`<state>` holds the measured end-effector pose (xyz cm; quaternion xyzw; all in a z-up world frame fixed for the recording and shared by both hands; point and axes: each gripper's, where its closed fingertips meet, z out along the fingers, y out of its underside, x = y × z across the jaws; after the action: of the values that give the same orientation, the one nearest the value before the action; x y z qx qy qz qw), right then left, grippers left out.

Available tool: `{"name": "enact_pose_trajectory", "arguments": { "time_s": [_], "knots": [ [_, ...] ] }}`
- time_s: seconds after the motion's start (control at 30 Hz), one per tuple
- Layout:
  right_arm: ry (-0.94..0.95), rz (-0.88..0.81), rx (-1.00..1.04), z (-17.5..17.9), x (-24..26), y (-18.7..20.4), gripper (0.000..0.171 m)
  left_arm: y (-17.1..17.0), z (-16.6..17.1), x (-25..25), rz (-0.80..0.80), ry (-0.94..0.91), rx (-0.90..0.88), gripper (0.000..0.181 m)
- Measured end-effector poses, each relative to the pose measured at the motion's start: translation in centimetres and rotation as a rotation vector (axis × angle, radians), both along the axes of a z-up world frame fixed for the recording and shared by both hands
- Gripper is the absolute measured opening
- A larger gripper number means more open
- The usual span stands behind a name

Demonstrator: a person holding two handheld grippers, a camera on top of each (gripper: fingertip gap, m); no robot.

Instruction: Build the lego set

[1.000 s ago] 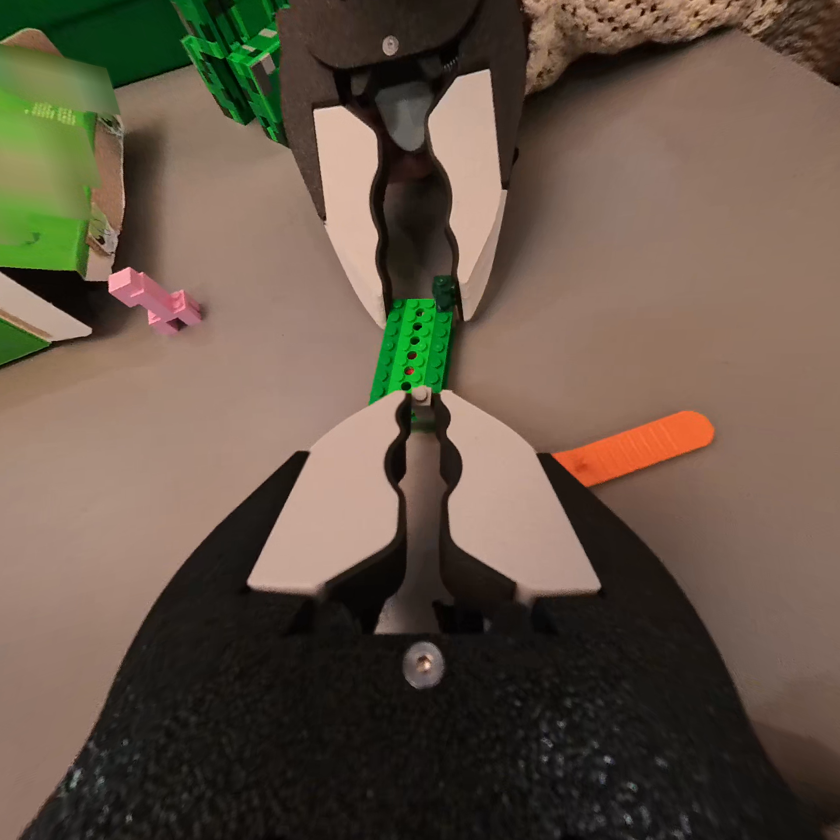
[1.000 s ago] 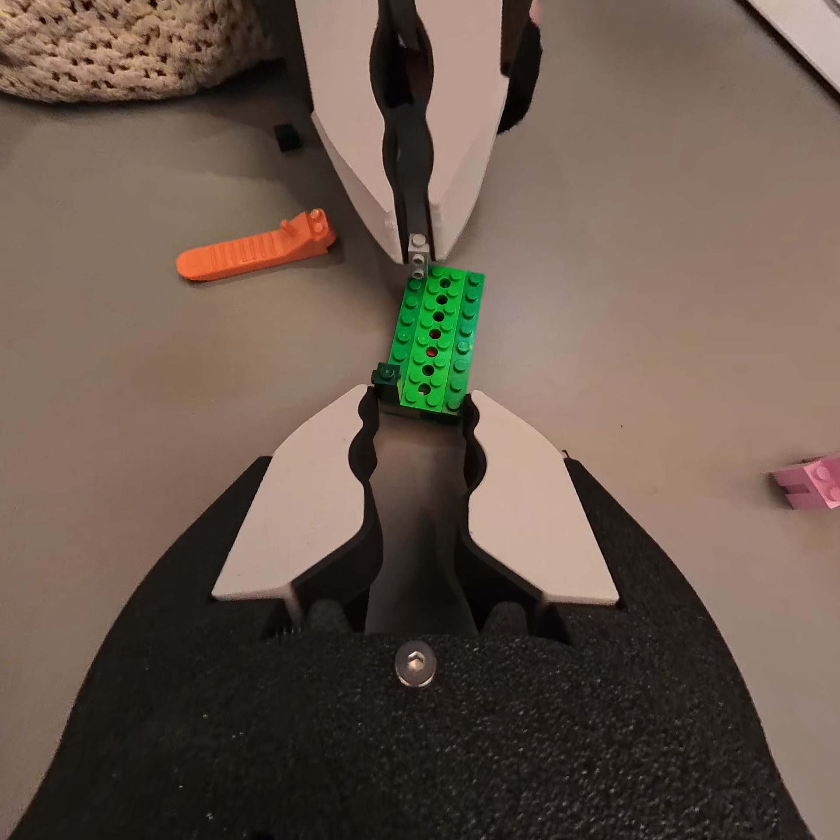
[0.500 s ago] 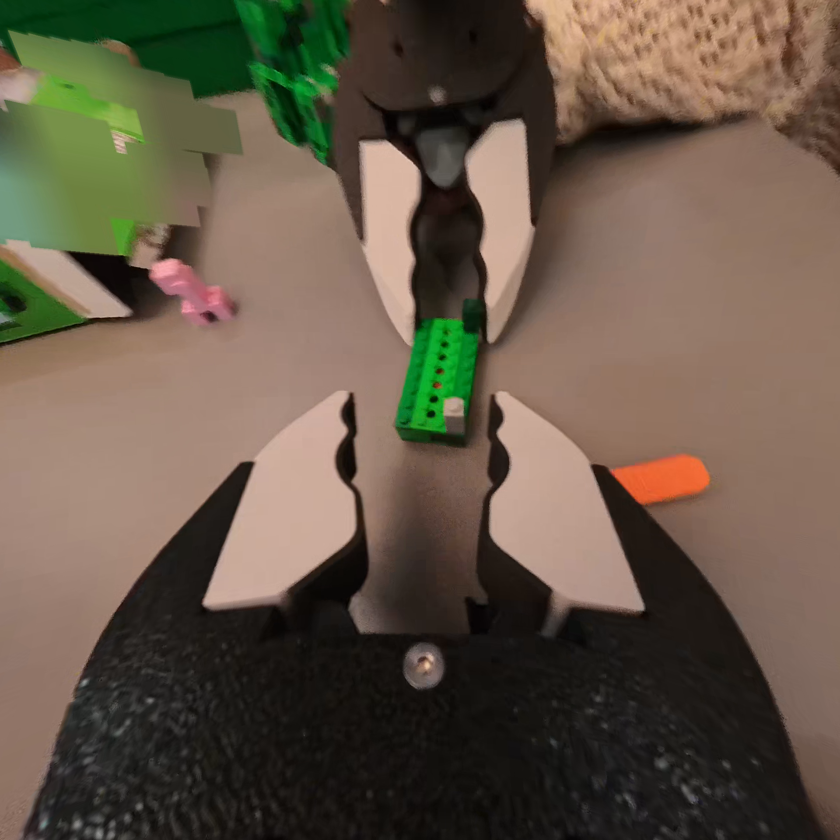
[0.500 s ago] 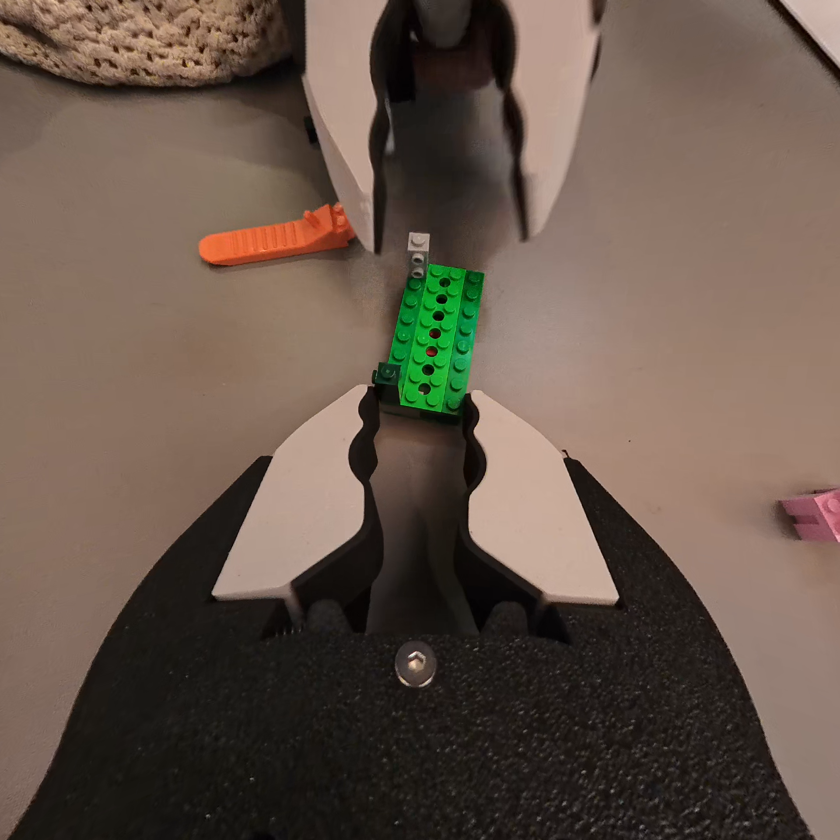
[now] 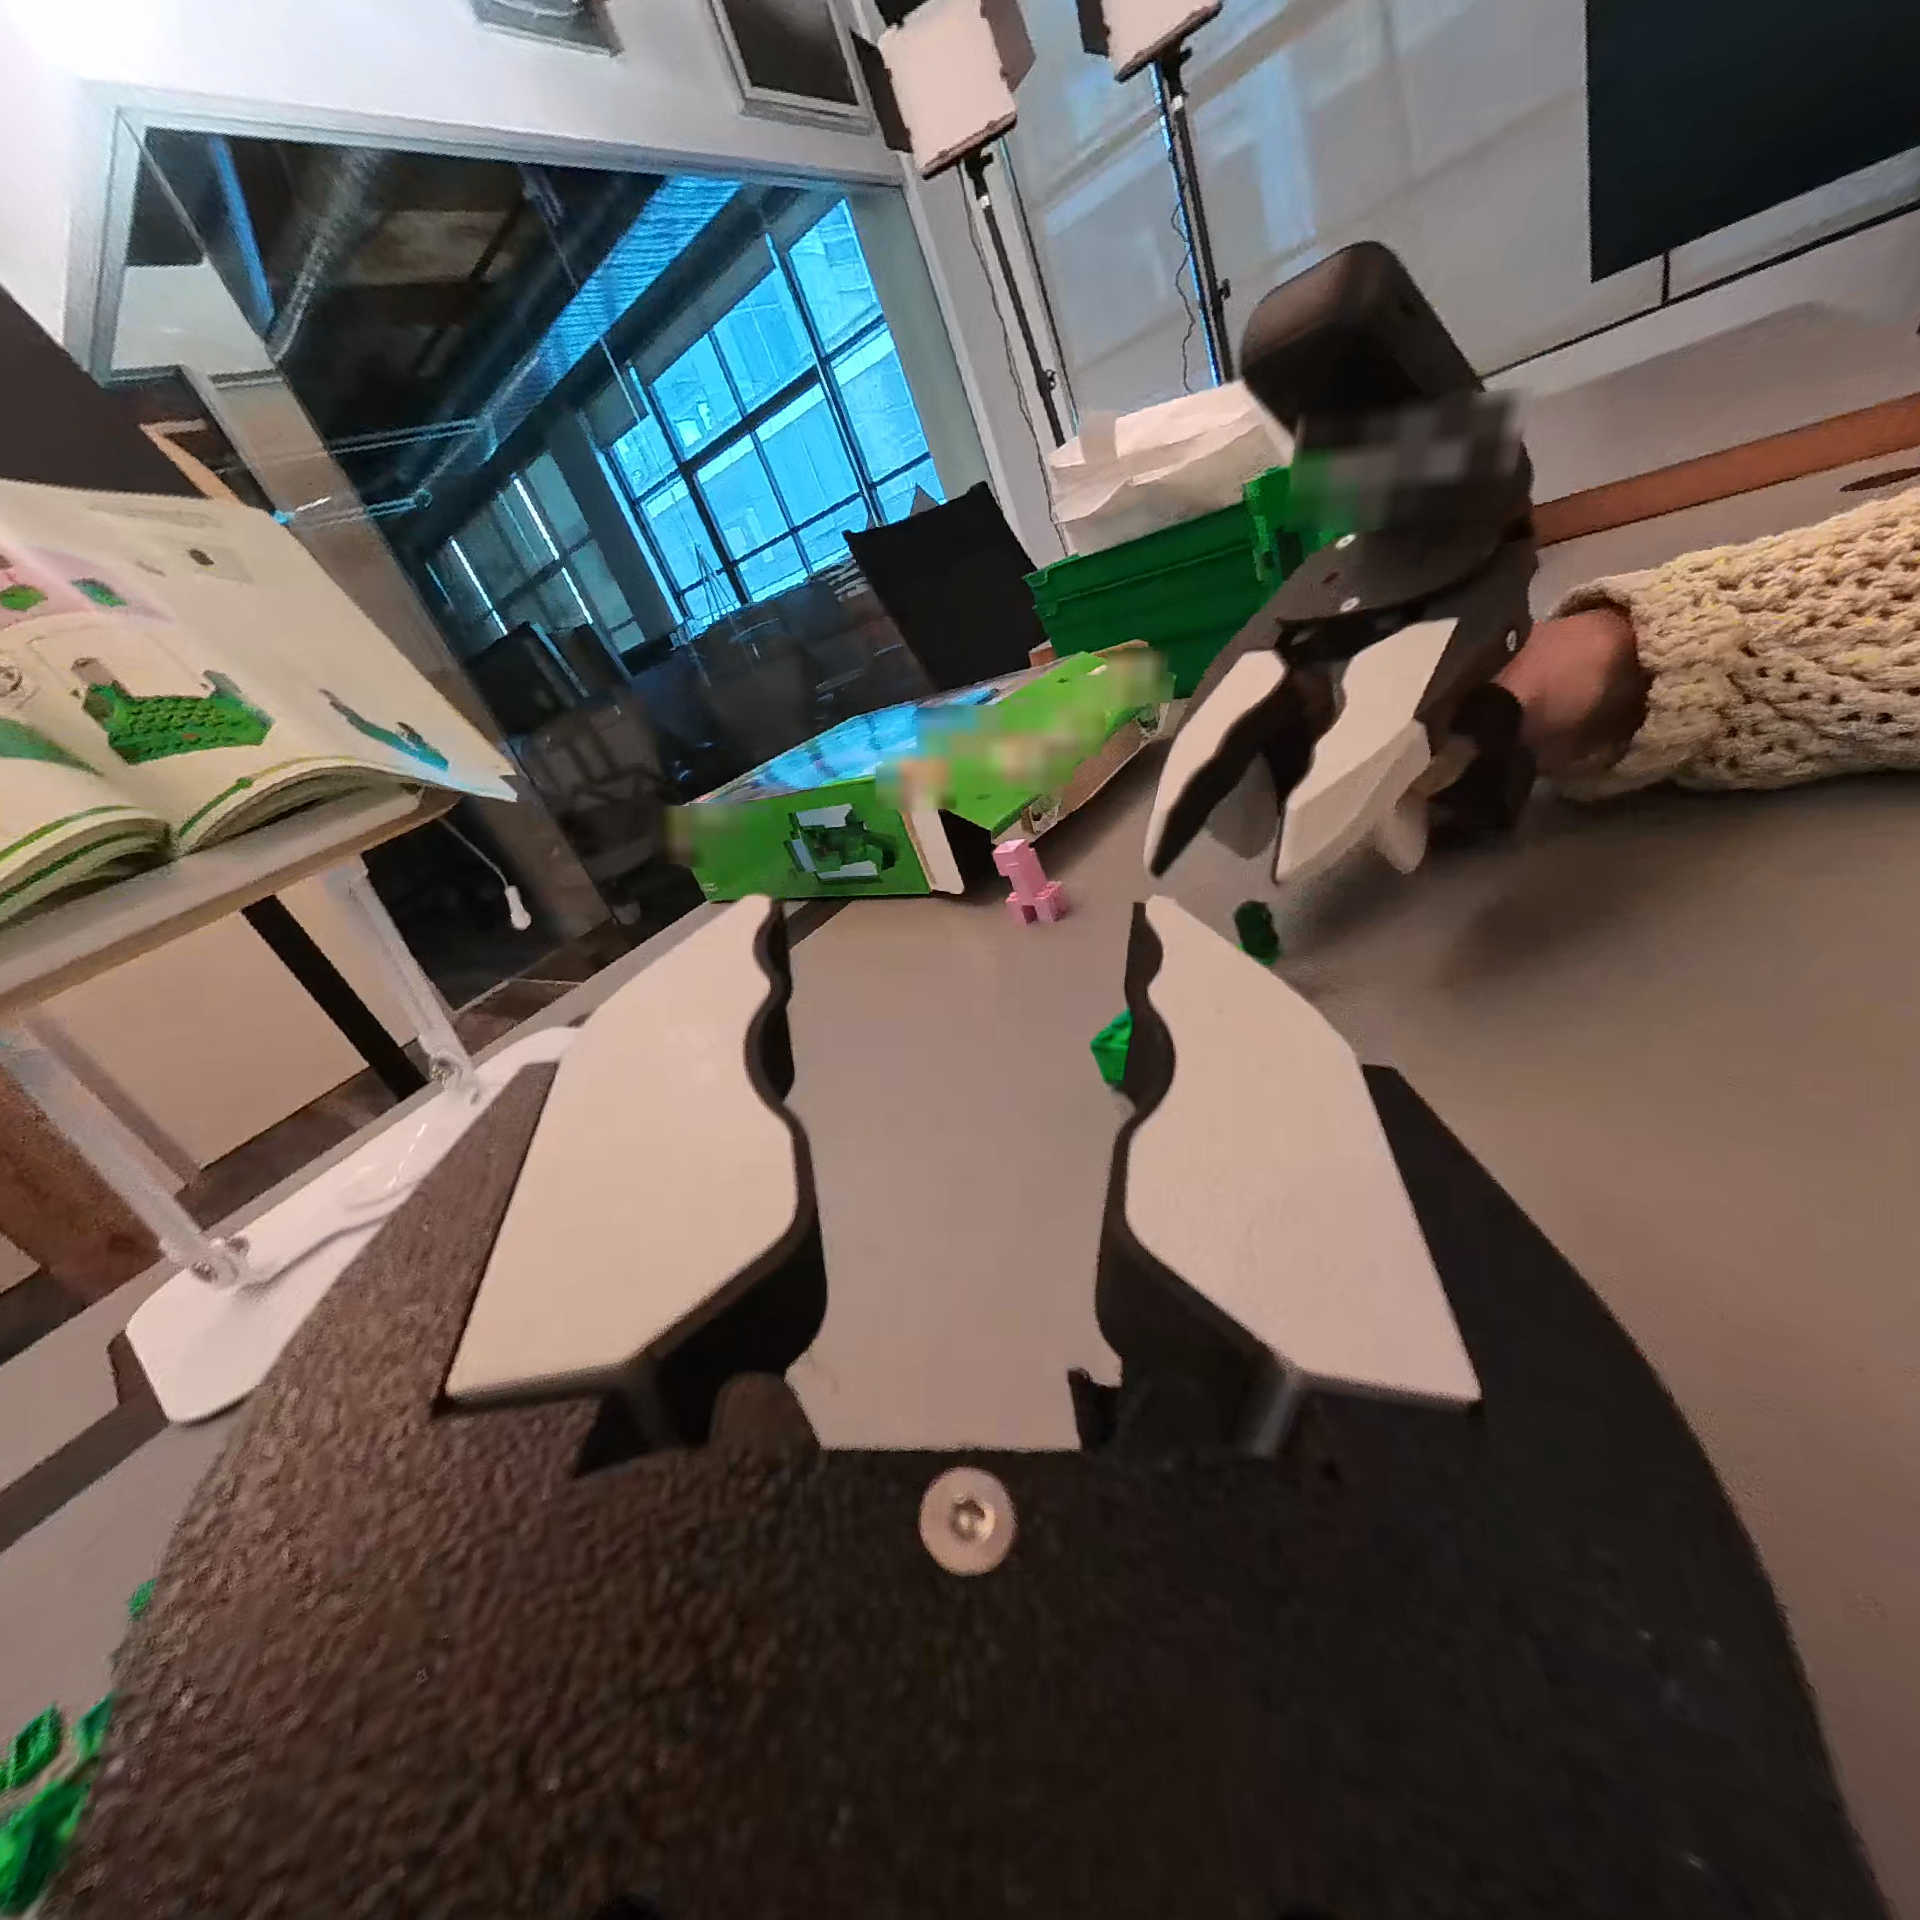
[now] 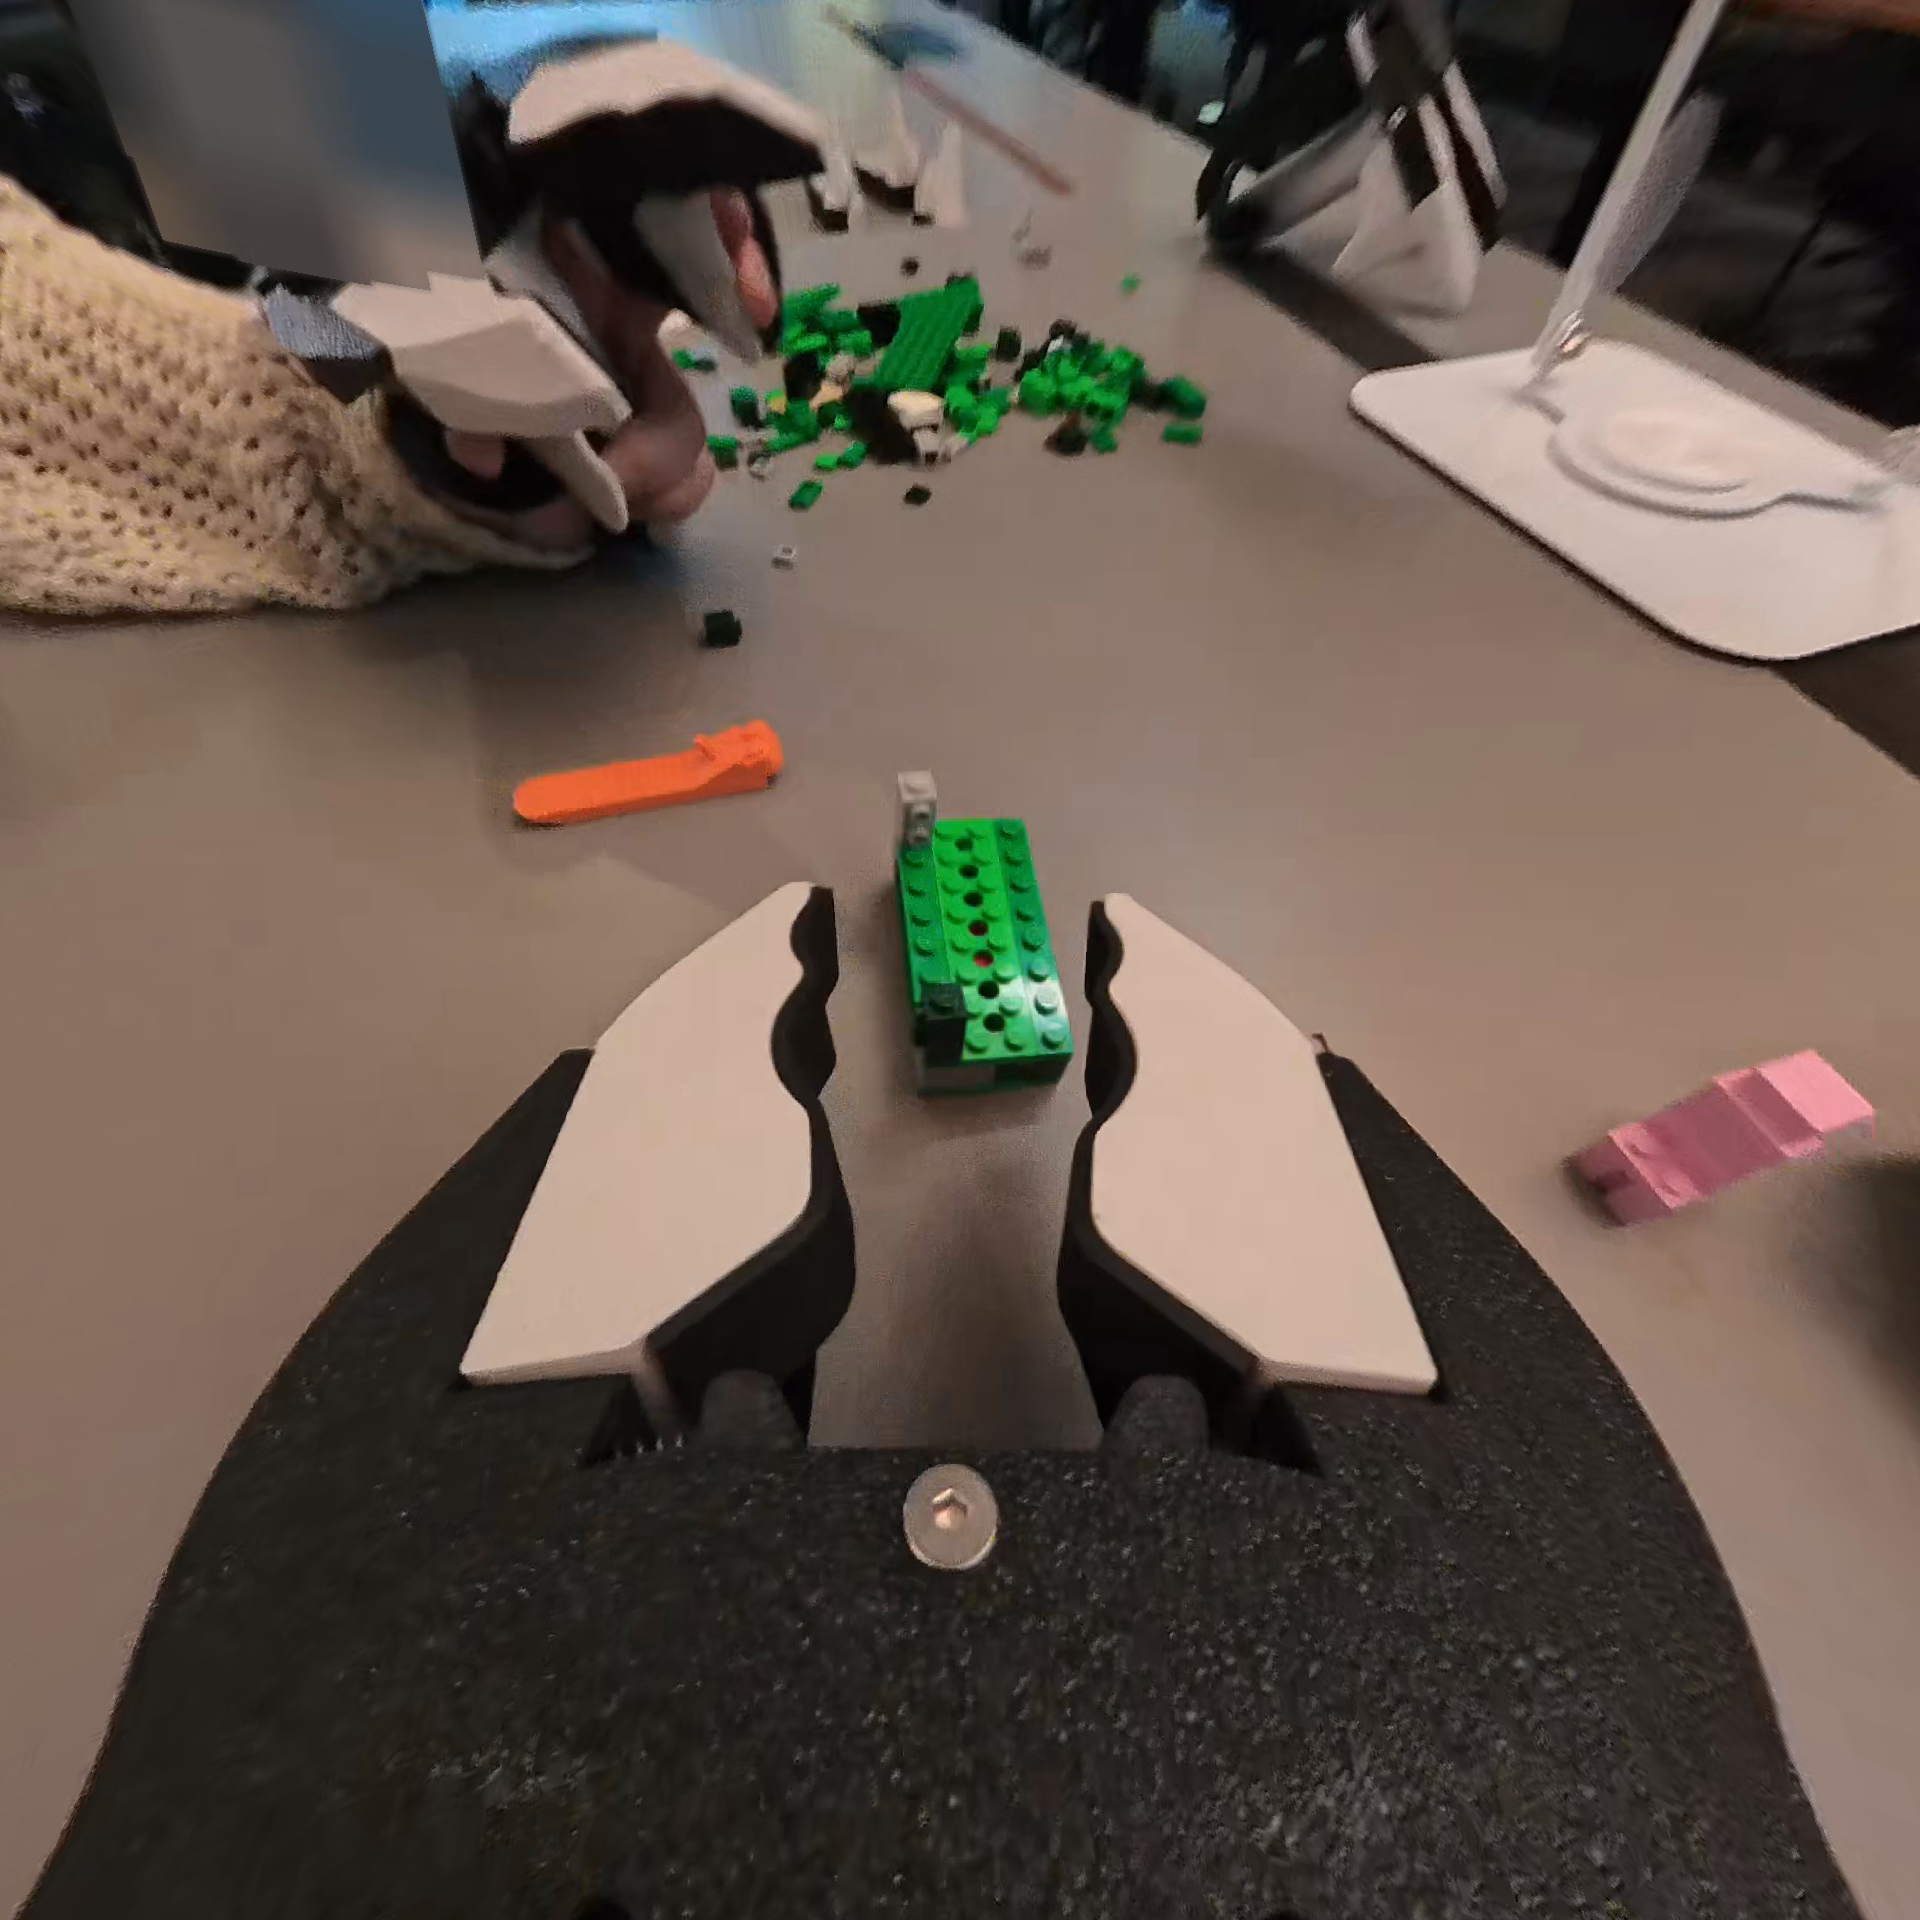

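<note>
Green assembly (image 6: 977,951) lying lengthwise just beyond right gripper (image 6: 961,925), jaws wide and empty (left gripper (image 5: 956,966) likewise wide, far left, turned away).

— What sort of room is this?
— An office-like space with white walls (image 5: 343,62) and a big glass partition (image 5: 540,343), its metal frame running along the top and left side. Through it, tall gridded windows (image 5: 748,436) glow blue.
— Furniture?
— A grey table (image 5: 1558,1039) fills the foreground. Off its left edge stands a smaller wooden side table (image 5: 187,904) with dark legs. A dark chair (image 5: 935,592) sits beyond the far edge.
— Lighting?
— Two panel lights (image 5: 945,94) on black stands rise near the back wall, and a large dark screen (image 5: 1745,125) hangs at upper right.
— The floor?
— Only a dim strip shows under the side table; its material I can't tell.
</note>
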<state>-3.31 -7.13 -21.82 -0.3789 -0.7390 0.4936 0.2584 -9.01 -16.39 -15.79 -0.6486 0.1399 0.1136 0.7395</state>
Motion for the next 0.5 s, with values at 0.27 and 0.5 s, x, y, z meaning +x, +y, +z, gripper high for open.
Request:
{"name": "enact_pose_trajectory", "arguments": {
  "time_s": [0.27, 0.5],
  "knots": [
    [0.345, -0.168, 0.010, 3.7, 0.6, 2.2, 0.047, -1.4, -0.1, -0.9, 0.090, 0.000, 0.000, 0.062],
    [0.458, -0.252, 0.005, 4.9, 0.8, 3.4, 0.039, -1.5, 0.1, -0.8, 0.052, -0.037, 0.008, 0.060]
  ]
}}
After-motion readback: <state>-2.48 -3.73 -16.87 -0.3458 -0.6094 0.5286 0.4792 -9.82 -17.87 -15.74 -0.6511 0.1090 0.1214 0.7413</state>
